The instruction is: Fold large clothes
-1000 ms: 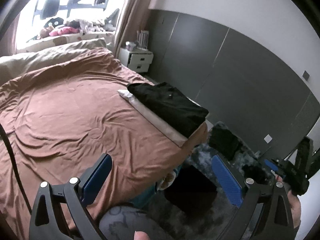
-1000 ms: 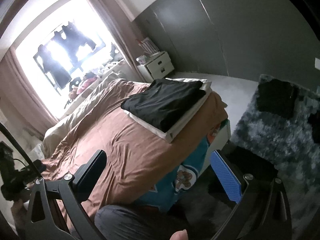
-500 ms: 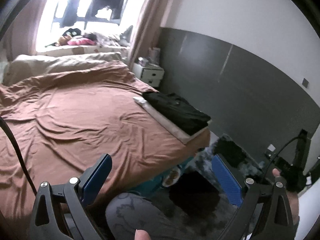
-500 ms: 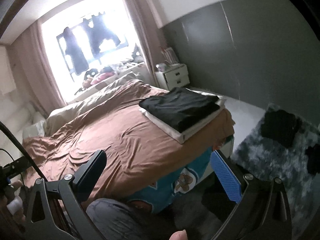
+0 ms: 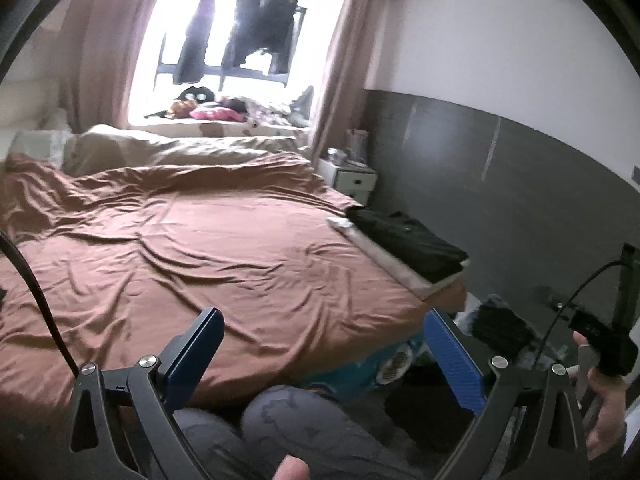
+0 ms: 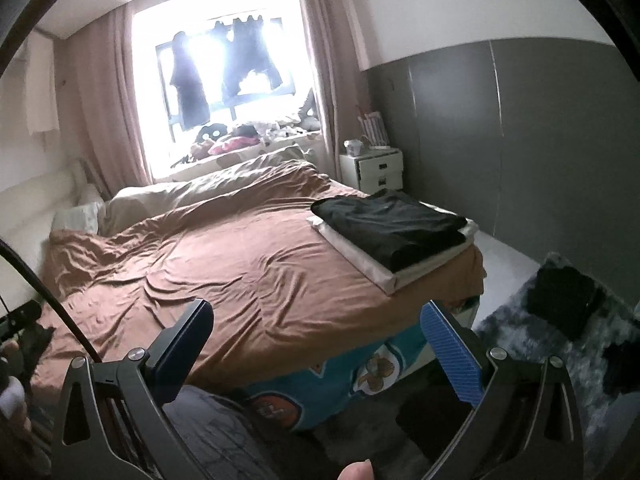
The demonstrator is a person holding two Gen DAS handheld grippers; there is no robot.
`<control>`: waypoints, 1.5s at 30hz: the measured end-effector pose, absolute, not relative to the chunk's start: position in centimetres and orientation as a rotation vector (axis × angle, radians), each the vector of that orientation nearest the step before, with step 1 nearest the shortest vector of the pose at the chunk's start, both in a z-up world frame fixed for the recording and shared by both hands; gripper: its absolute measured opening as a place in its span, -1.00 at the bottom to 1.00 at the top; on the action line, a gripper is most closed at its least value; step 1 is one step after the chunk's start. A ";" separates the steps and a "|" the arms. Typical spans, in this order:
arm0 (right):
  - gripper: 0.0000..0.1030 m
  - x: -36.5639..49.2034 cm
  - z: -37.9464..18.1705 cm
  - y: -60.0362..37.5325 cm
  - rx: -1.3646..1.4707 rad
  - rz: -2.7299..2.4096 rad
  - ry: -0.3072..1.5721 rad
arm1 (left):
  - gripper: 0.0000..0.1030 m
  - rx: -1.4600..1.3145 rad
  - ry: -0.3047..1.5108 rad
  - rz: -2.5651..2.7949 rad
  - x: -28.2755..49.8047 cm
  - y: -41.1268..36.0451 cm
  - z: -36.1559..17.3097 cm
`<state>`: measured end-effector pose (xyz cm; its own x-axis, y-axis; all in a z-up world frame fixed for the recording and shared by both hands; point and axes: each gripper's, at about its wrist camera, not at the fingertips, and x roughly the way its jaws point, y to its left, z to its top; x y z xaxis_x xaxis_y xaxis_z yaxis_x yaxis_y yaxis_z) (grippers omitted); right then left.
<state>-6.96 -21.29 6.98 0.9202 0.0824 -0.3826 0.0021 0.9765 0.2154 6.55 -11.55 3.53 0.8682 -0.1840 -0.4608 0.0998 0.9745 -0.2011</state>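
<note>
Folded black garment [image 6: 390,230] is seen resting on a white folded layer [image 6: 386,274] at the far right corner of the brown-covered bed [image 6: 248,264].

Left gripper [image 5: 324,356] and right gripper [image 6: 320,350] are held wide apart above the bed's near edge; nothing is gripped or touched by either. More dark clothes [image 6: 560,306] are seen lying on the grey rug [image 6: 520,320].
</note>
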 end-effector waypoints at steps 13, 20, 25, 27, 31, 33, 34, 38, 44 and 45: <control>1.00 -5.0 4.2 -18.7 0.184 0.026 0.405 | 0.95 -0.197 0.493 -0.076 5.7 -8.5 2.3; 1.00 -6.2 2.9 -18.0 0.182 -0.015 0.335 | 0.95 -0.190 0.486 -0.069 4.9 -8.4 2.1; 1.00 -6.1 2.2 -17.7 0.187 -0.005 0.330 | 0.95 -0.186 0.474 -0.054 4.6 -8.2 2.1; 1.00 -6.0 2.0 -17.8 0.196 0.004 0.336 | 0.95 -0.179 0.474 -0.047 4.5 -8.4 2.0; 1.00 -6.0 2.1 -17.7 0.192 0.018 0.333 | 0.95 -0.168 0.471 -0.042 4.3 -8.7 2.0; 1.00 -6.2 2.0 -17.7 0.200 0.018 0.329 | 0.95 -0.170 0.475 -0.039 4.3 -8.7 2.0; 1.00 -6.2 2.0 -17.7 0.203 0.018 0.329 | 0.95 -0.170 0.476 -0.037 4.3 -8.7 2.0; 1.00 -6.2 1.9 -17.6 0.205 0.018 0.337 | 0.95 -0.173 0.482 -0.031 4.3 -8.8 2.0; 1.00 -6.5 1.9 -17.5 0.210 0.015 0.328 | 0.95 -0.177 0.487 -0.027 4.3 -8.8 2.0; 1.00 -6.6 1.9 -17.5 0.210 0.014 0.331 | 0.95 -0.178 0.487 -0.029 4.3 -8.8 2.0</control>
